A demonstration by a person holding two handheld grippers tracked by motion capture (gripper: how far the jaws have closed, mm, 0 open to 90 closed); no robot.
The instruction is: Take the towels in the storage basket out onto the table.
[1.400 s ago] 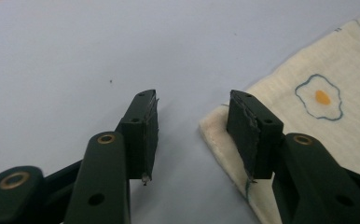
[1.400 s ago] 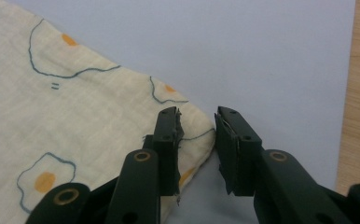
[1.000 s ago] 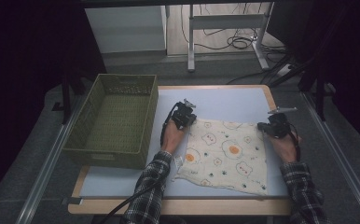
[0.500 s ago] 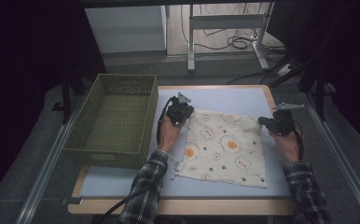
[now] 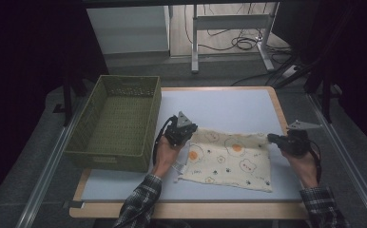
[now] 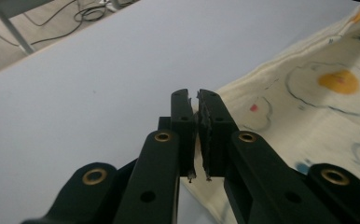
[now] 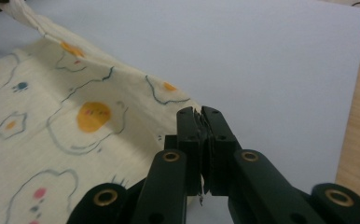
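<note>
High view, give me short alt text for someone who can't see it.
A person holds the two far corners of a cream cloth printed with fried eggs, the left gripper and right gripper each shut on a corner, over a pale blue table. An empty green basket sits at the left.

Cloth on tabletop between two claws, basket at left.

Cloth (image 5: 229, 159) lies on the tabletop (image 5: 219, 107), right of centre, toward the near edge. Basket (image 5: 117, 123) sits on the tabletop's left side, just left of the cloth. Left claw (image 5: 191, 129) is at the cloth's far left corner, between basket and cloth; right claw (image 5: 270, 138) at its far right corner, near the tabletop's right edge. Both corners are pinched and raised; the near edge lies flat on the tabletop.
</note>
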